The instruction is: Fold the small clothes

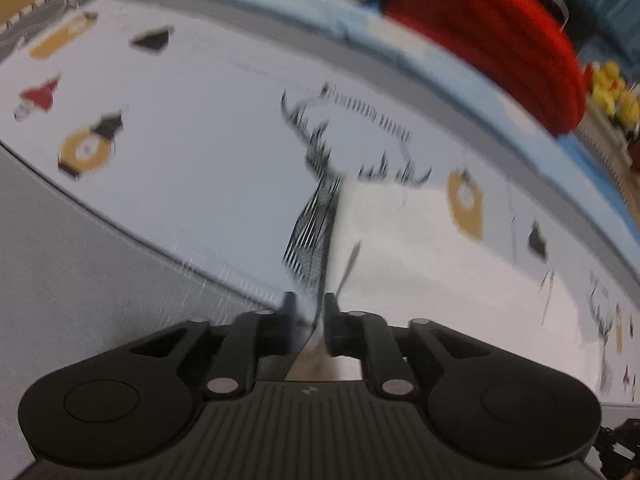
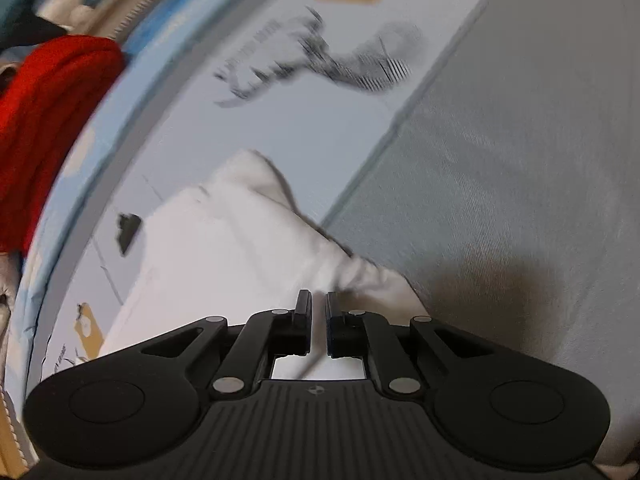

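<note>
step: fold begun | white garment [image 2: 224, 248] edge is pinched by left hand-held gripper [image 1: 310, 308] and right hand-held gripper [image 2: 319, 304] | next: edge is carried across evenly

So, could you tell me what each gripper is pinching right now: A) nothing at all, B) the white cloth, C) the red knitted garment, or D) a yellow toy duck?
B: white cloth runs up between the nearly closed fingers of both the left gripper and the right gripper.

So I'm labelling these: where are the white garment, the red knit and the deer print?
white garment [image 2: 224, 248], right wrist view, middle of the cloth
red knit [image 1: 492, 28], left wrist view, ribbed top
deer print [image 1: 320, 184], left wrist view, striped neck
</note>
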A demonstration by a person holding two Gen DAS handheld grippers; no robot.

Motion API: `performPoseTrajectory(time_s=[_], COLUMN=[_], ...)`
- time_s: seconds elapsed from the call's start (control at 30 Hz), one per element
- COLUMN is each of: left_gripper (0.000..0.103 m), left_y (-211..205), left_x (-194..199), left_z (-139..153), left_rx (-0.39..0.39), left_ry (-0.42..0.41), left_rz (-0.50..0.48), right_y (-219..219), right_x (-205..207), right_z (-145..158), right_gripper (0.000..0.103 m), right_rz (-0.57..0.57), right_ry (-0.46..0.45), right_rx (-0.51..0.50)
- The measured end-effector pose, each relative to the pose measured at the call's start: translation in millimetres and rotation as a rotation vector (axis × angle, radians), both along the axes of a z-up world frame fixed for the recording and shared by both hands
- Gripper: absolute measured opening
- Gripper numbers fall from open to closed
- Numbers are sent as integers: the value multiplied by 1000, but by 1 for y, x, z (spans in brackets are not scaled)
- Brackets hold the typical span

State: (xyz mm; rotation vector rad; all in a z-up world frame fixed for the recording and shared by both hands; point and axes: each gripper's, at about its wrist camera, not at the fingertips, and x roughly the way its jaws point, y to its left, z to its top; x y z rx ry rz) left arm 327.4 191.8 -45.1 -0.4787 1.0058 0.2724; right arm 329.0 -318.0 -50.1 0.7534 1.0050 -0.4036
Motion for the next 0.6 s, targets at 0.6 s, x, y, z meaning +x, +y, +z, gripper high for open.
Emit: performPoseTrajectory(time_s=[0.6], left_gripper=[46], left_y=[-14], left_x=[21], left_z=[-16], left_rx=[0], left_ry=[8], left_rz=[-102], right_y=[-11], right_x=[36], right_z=[8], right_gripper=[31], right_rz=[153], right_ry=[-150], right_rx=[-132])
